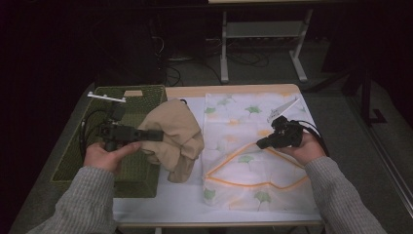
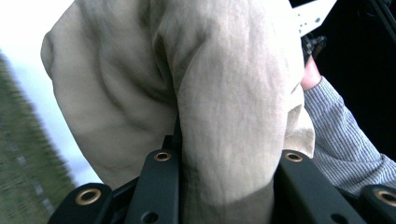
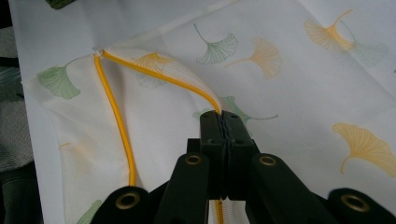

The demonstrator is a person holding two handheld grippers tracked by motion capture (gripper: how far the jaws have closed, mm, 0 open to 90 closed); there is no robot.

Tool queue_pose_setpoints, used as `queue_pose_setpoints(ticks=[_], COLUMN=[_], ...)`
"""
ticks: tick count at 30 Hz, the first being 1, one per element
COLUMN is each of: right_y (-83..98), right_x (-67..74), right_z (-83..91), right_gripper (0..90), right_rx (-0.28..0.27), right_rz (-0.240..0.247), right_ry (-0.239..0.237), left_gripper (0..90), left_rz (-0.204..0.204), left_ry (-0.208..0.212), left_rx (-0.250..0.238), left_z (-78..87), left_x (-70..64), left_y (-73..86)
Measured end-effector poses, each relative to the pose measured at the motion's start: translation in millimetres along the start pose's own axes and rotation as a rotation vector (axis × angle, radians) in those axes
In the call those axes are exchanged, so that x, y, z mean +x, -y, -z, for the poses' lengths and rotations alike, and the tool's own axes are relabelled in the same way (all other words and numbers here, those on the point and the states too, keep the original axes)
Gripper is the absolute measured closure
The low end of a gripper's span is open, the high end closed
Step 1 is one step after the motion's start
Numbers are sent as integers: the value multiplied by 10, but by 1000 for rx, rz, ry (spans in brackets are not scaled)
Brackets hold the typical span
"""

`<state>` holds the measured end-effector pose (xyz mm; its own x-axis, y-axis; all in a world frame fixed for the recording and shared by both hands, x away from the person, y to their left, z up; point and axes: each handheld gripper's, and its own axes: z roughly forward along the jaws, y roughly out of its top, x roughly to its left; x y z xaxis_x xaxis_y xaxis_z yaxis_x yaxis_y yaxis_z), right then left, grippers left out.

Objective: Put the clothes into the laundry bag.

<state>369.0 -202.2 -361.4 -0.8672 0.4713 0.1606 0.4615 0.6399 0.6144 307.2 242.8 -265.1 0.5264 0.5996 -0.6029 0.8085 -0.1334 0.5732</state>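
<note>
A beige garment point(image 1: 178, 136) hangs bunched between the green basket and the bag, with my left gripper point(image 1: 157, 135) shut on its left side. In the left gripper view the beige garment point(image 2: 219, 93) is pinched between the two black jaws of the left gripper point(image 2: 227, 158). A white mesh bag point(image 1: 253, 180) printed with ginkgo leaves lies on the table, its mouth edged in orange trim point(image 1: 243, 153). My right gripper point(image 1: 261, 143) is shut on that trim and holds the mouth raised. The right gripper view has the right gripper point(image 3: 223, 116) clamped on the orange trim point(image 3: 116, 121) of the bag point(image 3: 154, 116).
A green woven basket point(image 1: 141, 97) stands at the table's left edge, under my left hand. A white cover point(image 1: 160, 204) lies over the tabletop. Beyond the table are the white legs of another desk point(image 1: 224, 48) and cables on the floor. The right sleeve point(image 2: 345, 140) appears behind the garment.
</note>
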Motion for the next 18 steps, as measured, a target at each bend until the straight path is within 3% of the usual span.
queue_pose_setpoints(ticks=[18], right_y=[-62], right_x=[3], right_z=[-11], right_gripper=[879], right_rx=[-9], right_rz=[-11], right_ry=[-11], left_gripper=[708], left_rz=[-52], left_ry=[117], left_rx=[120], left_z=[-815], left_x=[-235], left_y=[79])
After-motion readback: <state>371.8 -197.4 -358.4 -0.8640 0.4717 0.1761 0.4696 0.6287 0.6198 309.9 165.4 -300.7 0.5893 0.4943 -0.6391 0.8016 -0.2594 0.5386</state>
